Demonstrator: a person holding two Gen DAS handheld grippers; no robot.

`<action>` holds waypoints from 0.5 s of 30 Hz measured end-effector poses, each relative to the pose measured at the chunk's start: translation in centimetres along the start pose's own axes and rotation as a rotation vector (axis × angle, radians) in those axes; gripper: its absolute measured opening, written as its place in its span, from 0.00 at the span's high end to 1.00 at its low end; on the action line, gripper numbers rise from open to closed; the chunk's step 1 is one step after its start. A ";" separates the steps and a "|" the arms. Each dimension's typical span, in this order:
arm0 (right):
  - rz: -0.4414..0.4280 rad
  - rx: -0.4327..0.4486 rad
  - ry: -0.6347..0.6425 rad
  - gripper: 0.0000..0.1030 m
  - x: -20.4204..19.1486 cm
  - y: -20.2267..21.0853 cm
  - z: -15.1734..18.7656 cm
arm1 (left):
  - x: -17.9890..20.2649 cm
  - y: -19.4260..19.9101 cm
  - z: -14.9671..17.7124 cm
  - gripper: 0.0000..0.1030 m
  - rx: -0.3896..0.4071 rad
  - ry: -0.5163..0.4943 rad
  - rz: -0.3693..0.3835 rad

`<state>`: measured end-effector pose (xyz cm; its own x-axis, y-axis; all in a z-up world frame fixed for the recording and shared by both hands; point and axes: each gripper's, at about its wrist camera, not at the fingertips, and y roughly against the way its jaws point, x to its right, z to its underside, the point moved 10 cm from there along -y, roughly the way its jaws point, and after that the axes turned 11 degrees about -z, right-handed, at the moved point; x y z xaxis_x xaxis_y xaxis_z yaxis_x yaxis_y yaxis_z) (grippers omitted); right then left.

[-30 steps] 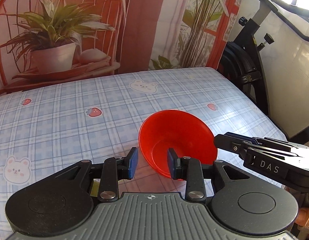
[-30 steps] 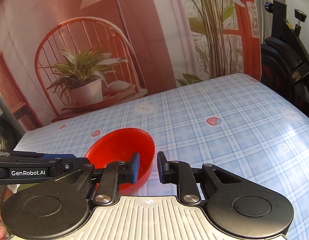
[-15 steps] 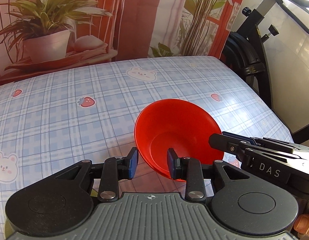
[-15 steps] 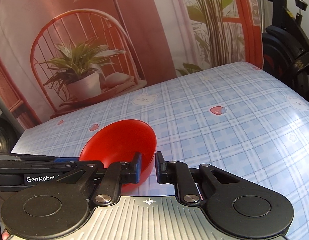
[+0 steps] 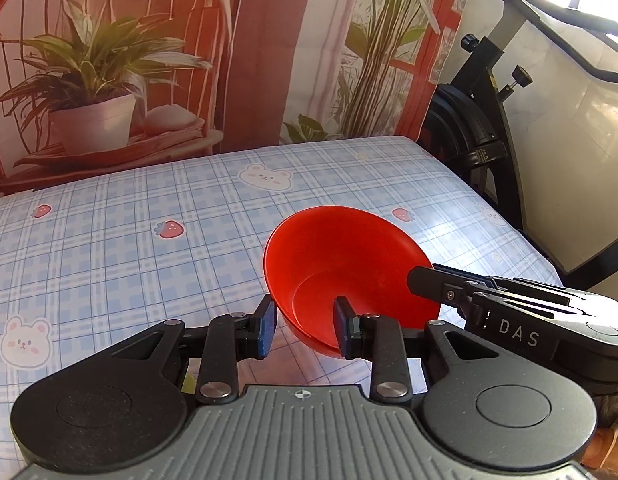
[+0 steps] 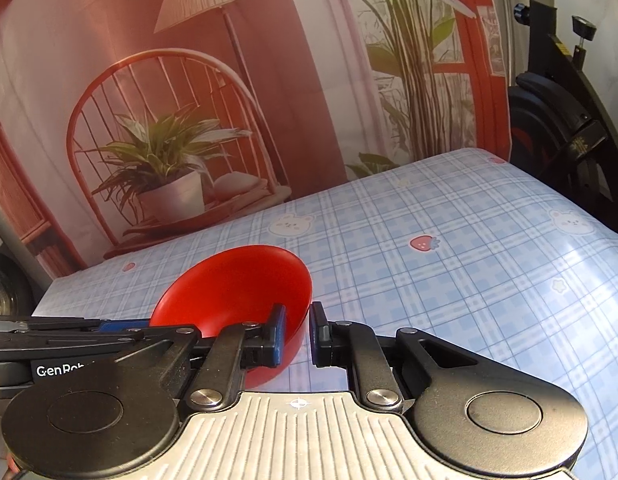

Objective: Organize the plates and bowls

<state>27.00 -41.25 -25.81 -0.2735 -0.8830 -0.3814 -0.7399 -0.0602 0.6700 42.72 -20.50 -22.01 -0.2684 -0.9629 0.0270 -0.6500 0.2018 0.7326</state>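
Both tools [image 5: 305,330] [image 6: 297,334] pinch red bowl's [image 5: 341,256] rim.

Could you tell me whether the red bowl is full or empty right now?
Empty. The red bowl shows bare red walls and a bare bottom in both wrist views, with nothing inside except a finger of each gripper reaching over its rim.

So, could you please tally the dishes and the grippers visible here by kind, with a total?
Red bowl: 1
Plates: 0 in view
Grippers: 2, the left gripper and the right gripper, each with its jaws over the bowl's rim
Total: 3
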 end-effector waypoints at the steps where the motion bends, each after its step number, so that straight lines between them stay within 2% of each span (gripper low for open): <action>1: 0.000 0.007 0.003 0.88 -0.2 0.4 -0.1 | 0.1 0.5 -0.1 0.69 0.011 -0.004 0.001; 15: 0.007 0.080 -0.026 0.87 -3.4 6.6 0.8 | 1.0 6.1 1.2 0.69 0.078 -0.015 0.022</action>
<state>22.61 -38.27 -20.59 -0.2939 -0.8708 -0.3941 -0.7846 -0.0158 0.6198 37.59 -20.02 -18.33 -0.2935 -0.9554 0.0317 -0.6971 0.2366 0.6768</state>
